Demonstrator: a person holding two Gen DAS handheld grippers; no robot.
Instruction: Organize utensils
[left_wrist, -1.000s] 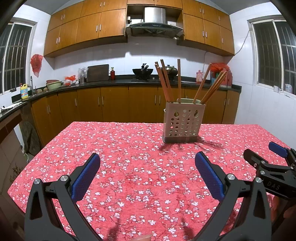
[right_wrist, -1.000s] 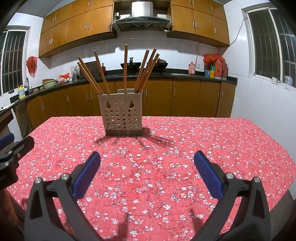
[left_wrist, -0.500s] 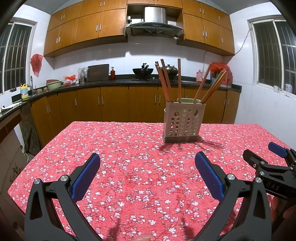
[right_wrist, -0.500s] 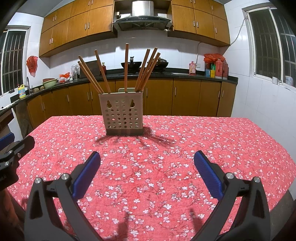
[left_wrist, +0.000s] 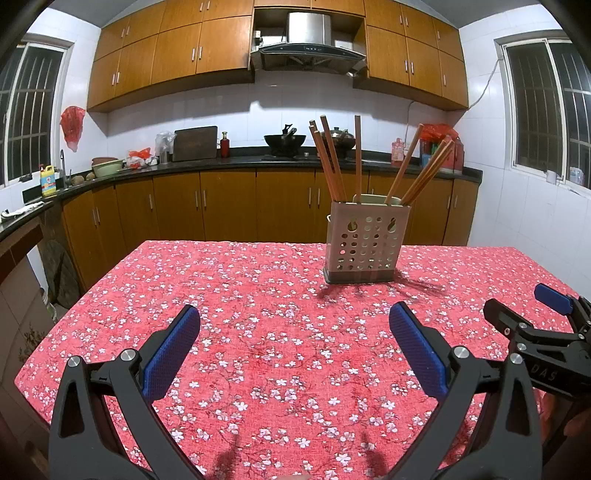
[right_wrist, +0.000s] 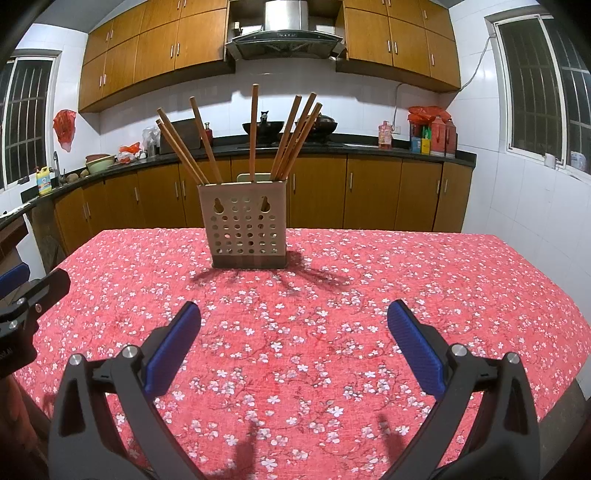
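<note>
A perforated beige utensil holder (left_wrist: 364, 243) (right_wrist: 244, 229) stands upright on the red floral tablecloth (left_wrist: 258, 314) (right_wrist: 369, 295), toward the far side. Several wooden chopsticks (left_wrist: 334, 162) (right_wrist: 253, 133) lean out of it in different directions. My left gripper (left_wrist: 293, 332) hovers low over the near part of the table, open, with nothing between its blue pads. My right gripper (right_wrist: 293, 332) is likewise open and empty, facing the holder from the near edge. The right gripper's fingertips (left_wrist: 550, 295) show at the right edge of the left wrist view.
Wooden kitchen cabinets and a dark counter (left_wrist: 221, 158) run behind the table, with a wok (left_wrist: 284, 139), bottles and bowls on it. The table's edges drop off at left (left_wrist: 55, 332) and right (right_wrist: 561, 295). White tiled walls and barred windows flank the room.
</note>
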